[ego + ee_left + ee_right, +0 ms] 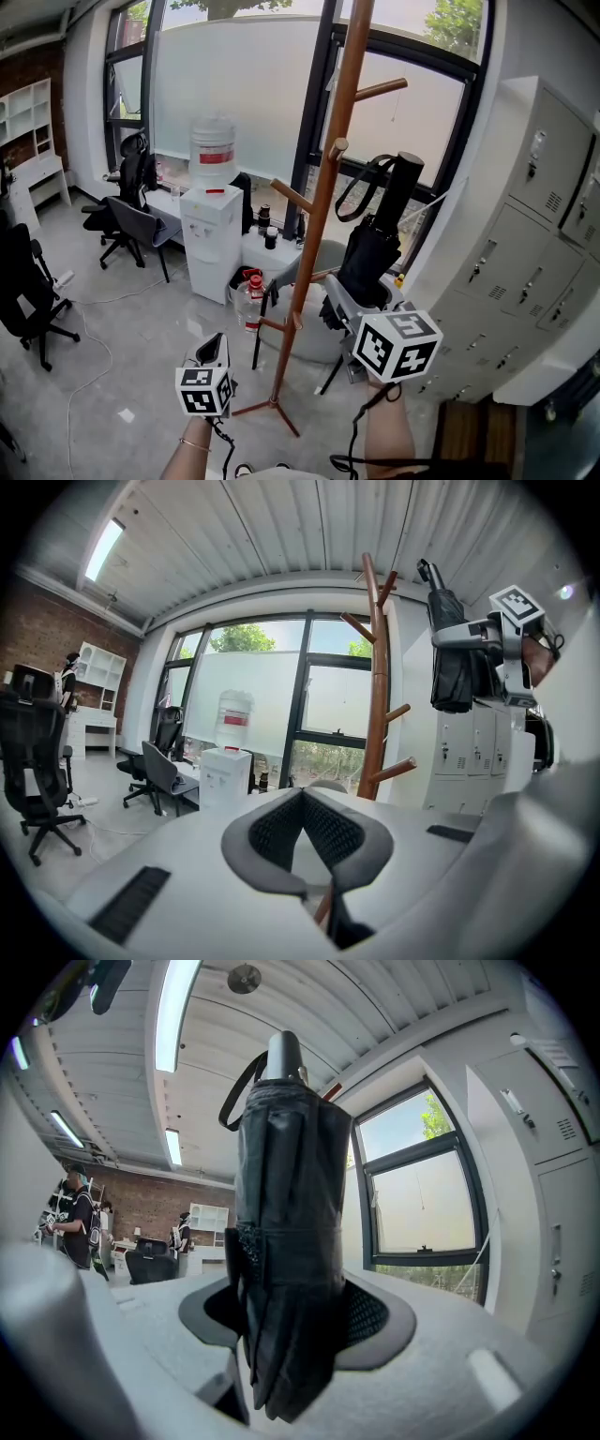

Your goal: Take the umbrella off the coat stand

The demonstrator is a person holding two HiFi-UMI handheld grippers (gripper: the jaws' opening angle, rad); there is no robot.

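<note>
The umbrella (373, 246) is a black folding one, closed and wrapped. It stands upright with its stubby handle at the top, and its wrist strap (354, 187) loops out sideways. The right gripper (286, 1321) clamps its lower canopy. It sits just beside the coat stand (319, 216), clear of the pegs. The stand is a brown wooden pole with upward-angled pegs, upright on splayed feet on the floor (141, 356).

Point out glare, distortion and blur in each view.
Head view: the frosted window washes out and the edges bow. Left gripper view: fisheye bends the brown wooden coat stand, corners black. Right gripper view: the folded black umbrella is backlit and dark; the ceiling light strip flares.
</note>
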